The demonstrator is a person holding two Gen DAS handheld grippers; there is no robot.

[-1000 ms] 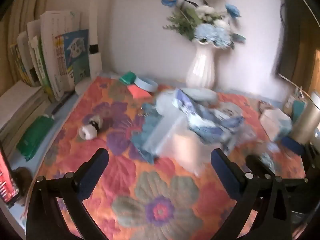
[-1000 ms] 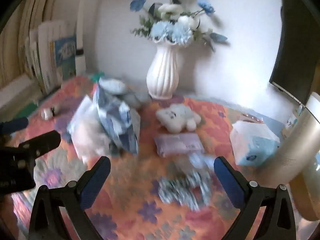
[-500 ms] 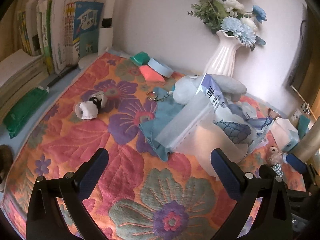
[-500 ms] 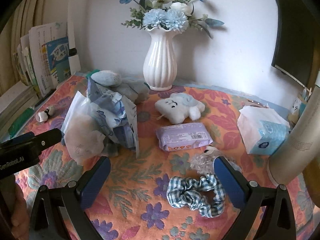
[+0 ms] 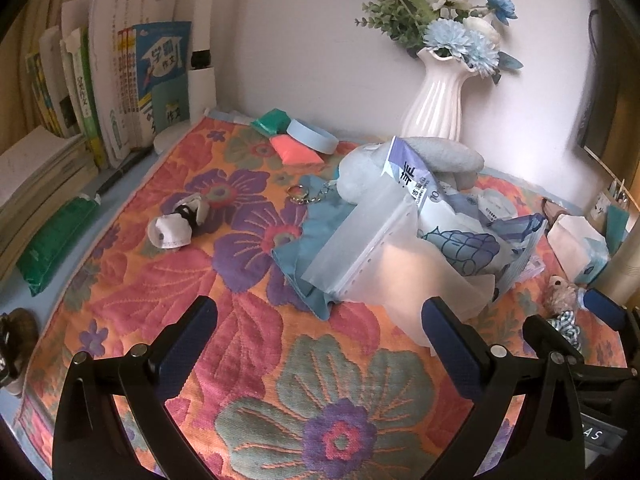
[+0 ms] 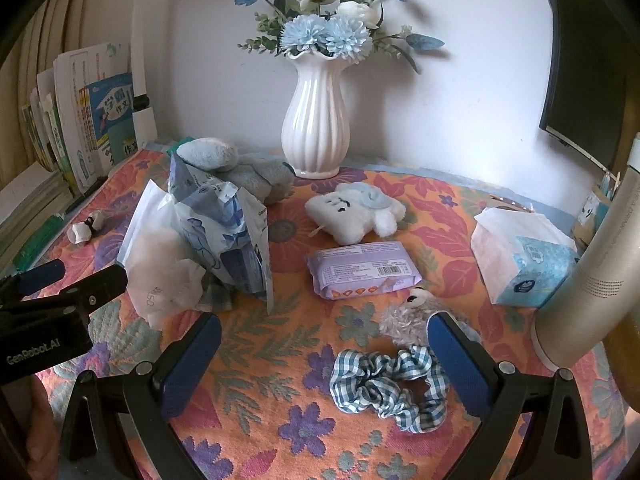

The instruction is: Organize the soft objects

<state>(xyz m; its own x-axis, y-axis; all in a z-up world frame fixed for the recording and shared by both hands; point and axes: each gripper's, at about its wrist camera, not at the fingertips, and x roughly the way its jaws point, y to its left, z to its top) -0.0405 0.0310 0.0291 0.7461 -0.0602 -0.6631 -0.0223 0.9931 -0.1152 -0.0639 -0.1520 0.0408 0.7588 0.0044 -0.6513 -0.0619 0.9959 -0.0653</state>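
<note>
Soft things lie on a flowered cloth (image 5: 168, 292). A heap in the middle holds a translucent plastic bag (image 5: 384, 264), a blue-and-white printed packet (image 6: 224, 240) and a grey-blue plush toy (image 6: 240, 168). In the right wrist view a white plush (image 6: 352, 212), a purple wipes pack (image 6: 362, 270), a small fuzzy toy (image 6: 412, 316) and a blue checked scrunchie (image 6: 390, 384) lie in front. My left gripper (image 5: 320, 344) is open and empty, just short of the heap. My right gripper (image 6: 324, 364) is open and empty, with the scrunchie between its fingers' reach.
A white vase with blue flowers (image 6: 316, 128) stands at the back. Books (image 5: 120, 84) line the left side. A tissue pack (image 6: 524, 256) and a tall gold cylinder (image 6: 588, 280) stand at the right. A small white crumpled item (image 5: 176, 224) lies on the left.
Both views have steadied after fast motion. The left gripper has moved in lower towards the heap. The right gripper has come closer to the scrunchie. Both stay open.
</note>
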